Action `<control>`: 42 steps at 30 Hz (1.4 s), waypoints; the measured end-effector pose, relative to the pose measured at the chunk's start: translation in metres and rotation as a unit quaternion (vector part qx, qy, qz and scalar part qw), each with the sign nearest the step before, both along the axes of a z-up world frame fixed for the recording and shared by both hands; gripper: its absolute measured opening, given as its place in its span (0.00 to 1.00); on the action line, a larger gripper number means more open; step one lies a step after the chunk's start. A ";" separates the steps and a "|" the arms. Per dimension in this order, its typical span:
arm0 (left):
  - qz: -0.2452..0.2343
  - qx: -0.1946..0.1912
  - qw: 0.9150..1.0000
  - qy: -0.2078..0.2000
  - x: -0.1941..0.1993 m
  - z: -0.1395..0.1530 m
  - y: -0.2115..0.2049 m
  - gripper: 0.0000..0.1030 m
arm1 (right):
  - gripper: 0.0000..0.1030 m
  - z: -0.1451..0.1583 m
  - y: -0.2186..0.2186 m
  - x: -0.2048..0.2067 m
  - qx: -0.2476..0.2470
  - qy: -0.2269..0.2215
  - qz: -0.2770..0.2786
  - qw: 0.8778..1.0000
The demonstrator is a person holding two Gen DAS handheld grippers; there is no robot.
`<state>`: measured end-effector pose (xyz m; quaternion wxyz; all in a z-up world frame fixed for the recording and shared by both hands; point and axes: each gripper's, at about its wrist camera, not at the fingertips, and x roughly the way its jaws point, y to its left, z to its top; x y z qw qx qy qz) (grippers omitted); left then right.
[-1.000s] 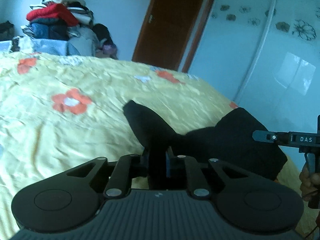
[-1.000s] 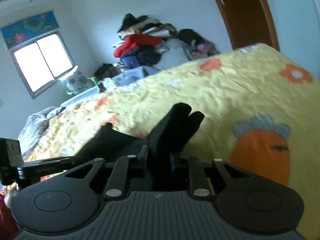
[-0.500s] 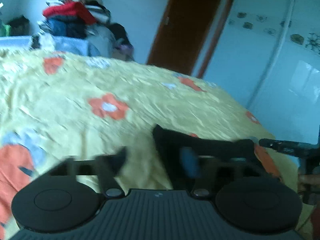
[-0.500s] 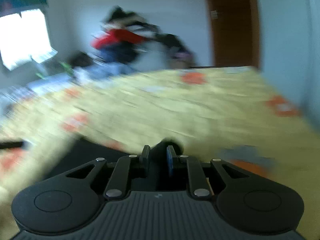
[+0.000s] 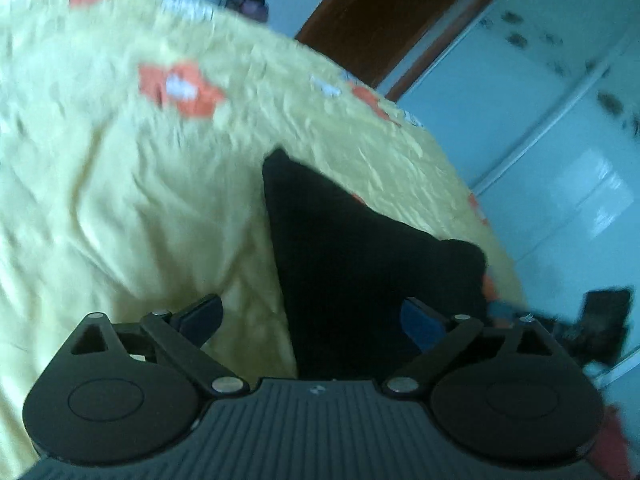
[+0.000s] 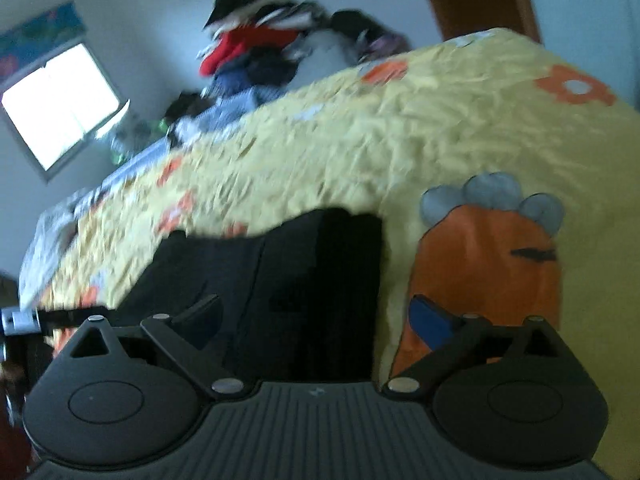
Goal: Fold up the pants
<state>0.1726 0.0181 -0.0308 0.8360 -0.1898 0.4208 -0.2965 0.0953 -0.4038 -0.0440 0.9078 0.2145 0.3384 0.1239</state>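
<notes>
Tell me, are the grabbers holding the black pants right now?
No. Both the left gripper and right gripper have open jaws; the folded black fabric pants lie free on the yellow flowered bedsheet.

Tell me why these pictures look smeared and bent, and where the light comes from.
Left wrist view: motion blur smears the bedspread and door, while the open left claw over the black pants stays fairly sharp; fisheye curves the wardrobe lines. Right wrist view: the clothes pile is blurred, the window is blown out white, daylight's source; the right claw is open.
</notes>
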 end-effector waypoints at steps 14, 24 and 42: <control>-0.017 0.048 0.993 -0.104 -0.021 0.004 -0.036 0.20 | 0.27 0.008 0.022 -0.015 0.059 -0.050 -0.004 0.997; 0.052 0.092 0.973 -0.205 -0.012 0.060 0.006 0.19 | 0.27 0.057 0.069 0.021 0.083 -0.111 0.052 0.989; 0.134 0.186 0.956 -0.182 0.017 0.052 0.039 0.98 | 0.65 0.055 0.098 0.053 -0.096 -0.125 -0.019 0.987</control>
